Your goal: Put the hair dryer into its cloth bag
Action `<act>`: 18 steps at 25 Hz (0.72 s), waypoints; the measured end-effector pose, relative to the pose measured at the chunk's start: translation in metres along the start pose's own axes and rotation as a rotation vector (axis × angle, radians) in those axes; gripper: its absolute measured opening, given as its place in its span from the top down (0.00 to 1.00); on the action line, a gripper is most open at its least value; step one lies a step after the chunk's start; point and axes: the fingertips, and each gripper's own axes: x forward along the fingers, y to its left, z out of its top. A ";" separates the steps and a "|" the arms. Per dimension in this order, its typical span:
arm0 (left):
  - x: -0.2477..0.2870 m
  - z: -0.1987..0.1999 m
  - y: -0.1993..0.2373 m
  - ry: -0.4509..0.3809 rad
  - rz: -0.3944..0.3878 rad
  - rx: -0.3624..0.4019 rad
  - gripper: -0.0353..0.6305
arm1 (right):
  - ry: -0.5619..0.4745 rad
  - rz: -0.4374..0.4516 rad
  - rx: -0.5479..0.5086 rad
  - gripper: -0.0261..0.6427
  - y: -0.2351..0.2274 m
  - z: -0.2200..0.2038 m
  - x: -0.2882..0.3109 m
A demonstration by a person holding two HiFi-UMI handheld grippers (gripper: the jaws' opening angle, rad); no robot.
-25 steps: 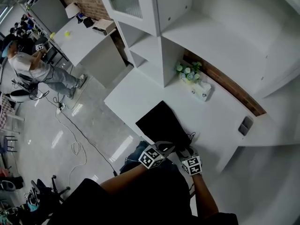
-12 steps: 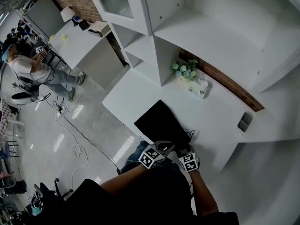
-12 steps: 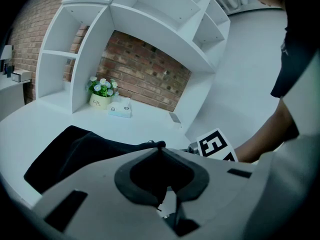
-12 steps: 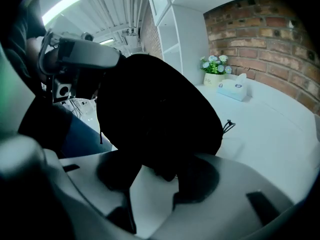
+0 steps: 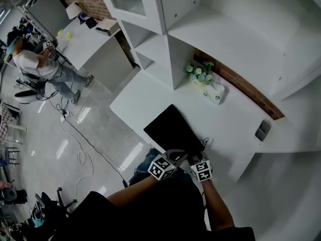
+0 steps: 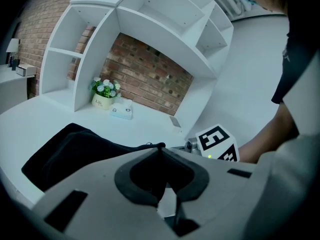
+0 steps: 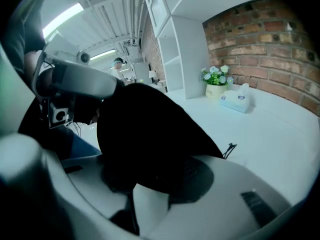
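A black cloth bag (image 5: 173, 132) lies flat on the white desk (image 5: 230, 124), its near edge at the desk's front. My left gripper (image 5: 176, 156) is shut on that near edge; in the left gripper view black fabric is pinched between the closed jaws of the left gripper (image 6: 161, 151), and the bag (image 6: 65, 149) spreads away to the left. Close beside it on the right, my right gripper (image 5: 196, 157) is closing. In the right gripper view the bag (image 7: 145, 129) drapes over and between the still-parted jaws of the right gripper (image 7: 150, 184). No hair dryer shows in any view.
A small pot of flowers (image 5: 199, 75) and a tissue box (image 5: 215, 93) stand at the back of the desk under white shelves. A grey socket plate (image 5: 262, 130) sits at the desk's right end. A person (image 5: 35, 67) stands far off by another table.
My right gripper has edged a little in toward the bag's near edge and the left gripper. The left gripper and the bag have kept still.
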 end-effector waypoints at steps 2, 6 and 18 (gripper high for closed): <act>-0.001 0.004 -0.001 -0.013 0.000 -0.002 0.89 | -0.009 0.006 -0.001 0.72 0.001 0.009 0.004; 0.000 0.008 -0.001 -0.035 -0.004 -0.027 0.89 | -0.020 0.036 0.017 0.72 0.003 0.020 0.017; -0.015 0.017 0.005 -0.070 -0.004 -0.086 0.90 | -0.037 0.106 0.059 0.72 0.009 0.032 0.042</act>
